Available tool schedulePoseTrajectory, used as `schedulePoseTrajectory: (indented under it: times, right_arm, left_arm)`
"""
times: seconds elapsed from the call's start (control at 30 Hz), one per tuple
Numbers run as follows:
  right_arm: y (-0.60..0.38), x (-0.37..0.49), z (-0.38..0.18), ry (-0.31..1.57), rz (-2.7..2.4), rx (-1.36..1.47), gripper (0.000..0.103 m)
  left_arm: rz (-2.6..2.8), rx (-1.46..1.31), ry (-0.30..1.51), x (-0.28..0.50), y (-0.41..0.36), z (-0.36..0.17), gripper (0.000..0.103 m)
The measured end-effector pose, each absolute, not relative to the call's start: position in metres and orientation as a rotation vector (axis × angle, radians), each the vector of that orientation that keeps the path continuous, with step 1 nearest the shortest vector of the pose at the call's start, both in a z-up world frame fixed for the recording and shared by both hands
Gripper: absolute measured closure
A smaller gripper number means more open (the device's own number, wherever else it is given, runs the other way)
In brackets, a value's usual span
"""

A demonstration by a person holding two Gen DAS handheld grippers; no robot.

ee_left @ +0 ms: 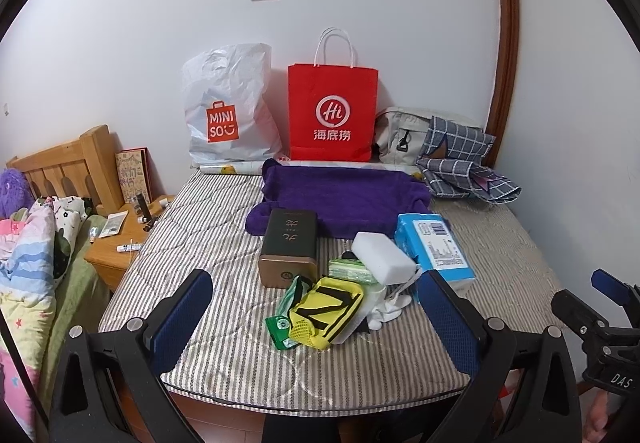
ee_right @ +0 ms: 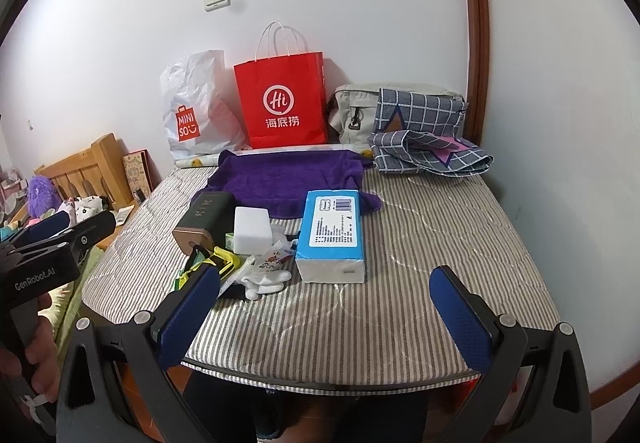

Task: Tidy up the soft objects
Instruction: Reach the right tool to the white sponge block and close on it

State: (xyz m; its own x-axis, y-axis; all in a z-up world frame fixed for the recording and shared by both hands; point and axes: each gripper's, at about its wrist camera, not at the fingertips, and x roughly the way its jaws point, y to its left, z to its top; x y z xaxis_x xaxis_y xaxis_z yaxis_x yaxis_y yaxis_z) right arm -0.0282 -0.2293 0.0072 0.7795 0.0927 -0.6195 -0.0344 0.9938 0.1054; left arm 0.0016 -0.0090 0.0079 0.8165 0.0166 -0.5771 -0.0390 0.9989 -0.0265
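A striped mattress (ee_left: pixel 224 219) holds a purple towel (ee_left: pixel 344 199), a white sponge block (ee_left: pixel 382 257), a blue tissue pack (ee_left: pixel 434 249), a yellow mesh pouch (ee_left: pixel 326 313), white socks (ee_left: pixel 390 309) and a green wipes pack (ee_left: pixel 350 271). In the right wrist view I see the towel (ee_right: pixel 280 183), the sponge (ee_right: pixel 252 229), the tissue pack (ee_right: pixel 332 235) and the socks (ee_right: pixel 266 281). My left gripper (ee_left: pixel 316 317) is open, its tips on either side of the pouch. My right gripper (ee_right: pixel 326 303) is open and empty just short of the tissue pack.
A dark tin box (ee_left: pixel 290 247) lies beside the towel. A red paper bag (ee_left: pixel 334 111), a white plastic bag (ee_left: pixel 230 111), a grey bag (ee_left: pixel 404 135) and checked cloth (ee_left: pixel 464 167) stand along the wall. A wooden nightstand (ee_left: pixel 120 239) and bedding (ee_left: pixel 32 255) are at the left.
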Motion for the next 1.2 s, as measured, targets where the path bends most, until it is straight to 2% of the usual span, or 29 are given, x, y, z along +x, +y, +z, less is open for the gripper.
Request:
schedulePoseTrajectory:
  times: [0.23,0.4,0.93,1.07,1.2]
  right_arm:
    - [-0.227,-0.009,-0.015,0.712,0.084,0.099,0.001]
    - [-0.215,0.020,-0.036,0.758,0.115,0.089,0.010]
    - [-0.157,0.121,-0.084,0.860,0.308,0.163,0.011]
    - [-0.149,0.142,-0.096,0.903,0.313,0.175,0.020]
    - [-0.140,0.156,-0.107,0.948,0.323,0.165,0.023]
  left_arm:
    - [0.067,-0.060,0.688,0.027,0.013,-0.023,0.000]
    - [0.100,-0.071,0.754,0.045,0.028,-0.054,0.000]
    - [0.122,-0.151,0.861,0.086,0.081,-0.114,0.000]
    - [0.105,-0.166,0.877,0.092,0.086,-0.123,0.000]
    - [0.080,-0.177,0.890,0.100,0.087,-0.128,0.000]
